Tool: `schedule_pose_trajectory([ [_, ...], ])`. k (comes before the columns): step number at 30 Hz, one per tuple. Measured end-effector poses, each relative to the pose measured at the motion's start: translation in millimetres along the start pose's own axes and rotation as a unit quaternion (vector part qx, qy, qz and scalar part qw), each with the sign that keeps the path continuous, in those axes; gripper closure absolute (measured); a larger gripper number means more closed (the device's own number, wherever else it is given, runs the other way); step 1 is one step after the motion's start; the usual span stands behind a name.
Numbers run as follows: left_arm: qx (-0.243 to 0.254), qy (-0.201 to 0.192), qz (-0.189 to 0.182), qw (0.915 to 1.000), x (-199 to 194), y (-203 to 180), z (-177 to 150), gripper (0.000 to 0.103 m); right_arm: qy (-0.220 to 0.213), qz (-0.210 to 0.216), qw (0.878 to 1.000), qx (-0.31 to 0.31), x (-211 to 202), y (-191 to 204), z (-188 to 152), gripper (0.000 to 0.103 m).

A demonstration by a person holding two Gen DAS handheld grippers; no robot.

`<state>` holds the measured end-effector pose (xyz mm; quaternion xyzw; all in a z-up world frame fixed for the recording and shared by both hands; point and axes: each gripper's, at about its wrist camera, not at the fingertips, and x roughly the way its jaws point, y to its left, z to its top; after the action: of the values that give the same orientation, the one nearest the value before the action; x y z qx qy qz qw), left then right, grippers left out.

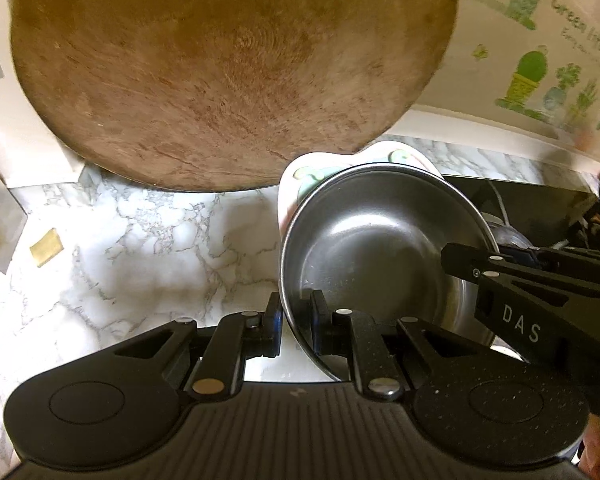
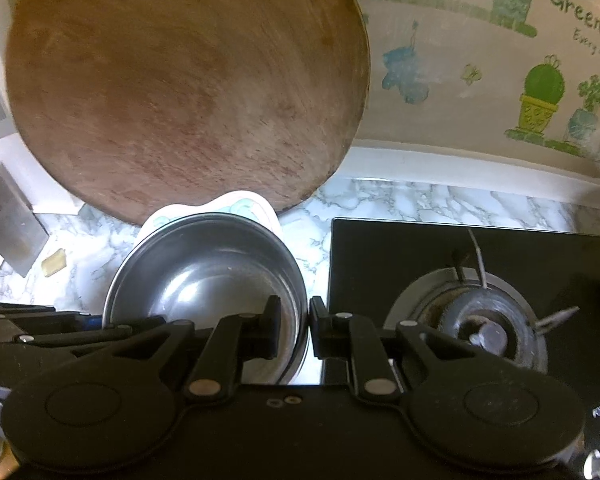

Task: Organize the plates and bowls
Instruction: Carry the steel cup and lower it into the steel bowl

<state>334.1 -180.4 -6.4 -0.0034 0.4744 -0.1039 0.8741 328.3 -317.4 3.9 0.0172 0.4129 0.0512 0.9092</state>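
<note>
A steel bowl (image 1: pixel 372 240) hangs tilted over the marble counter, held by its rim from both sides. My left gripper (image 1: pixel 296 310) is shut on the bowl's near-left rim. My right gripper (image 2: pixel 296 314) is shut on the right rim of the steel bowl (image 2: pixel 208 276), and it also reaches in from the right in the left wrist view as the right gripper (image 1: pixel 456 258). A white plate with a green pattern (image 1: pixel 396 154) peeks out behind and beneath the bowl, also seen as the white plate (image 2: pixel 240 202). Whether the jaws also pinch the plate I cannot tell.
A big round wooden board (image 1: pixel 228 72) leans against the back wall just beyond the bowl. A black gas stove (image 2: pixel 480 320) lies to the right. A small yellow scrap (image 1: pixel 46 247) lies on the marble counter (image 1: pixel 140 248), and a metal sheet (image 2: pixel 8 216) stands at the left.
</note>
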Motion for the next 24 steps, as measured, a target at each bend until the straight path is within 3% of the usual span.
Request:
schedule_pose_trajectory([
  [7, 0.017, -0.006, -0.008, 0.9998, -42.9, -7.2, -25.9, 0.090, -0.014, -0.003, 1.000, 0.012, -46.1, 9.2, -19.8, 0.087],
  [15, 0.045, -0.001, -0.014, 0.9989, -80.2, -2.7, -72.7, 0.090, -0.011, -0.010, 1.000, 0.023, -88.4, 23.7, -64.7, 0.087],
  [24, 0.054, 0.032, -0.036, 0.9974, -92.6, 5.7, -128.3, 0.090, 0.003, -0.011, 0.999, 0.043, -117.1, 33.2, -116.9, 0.086],
])
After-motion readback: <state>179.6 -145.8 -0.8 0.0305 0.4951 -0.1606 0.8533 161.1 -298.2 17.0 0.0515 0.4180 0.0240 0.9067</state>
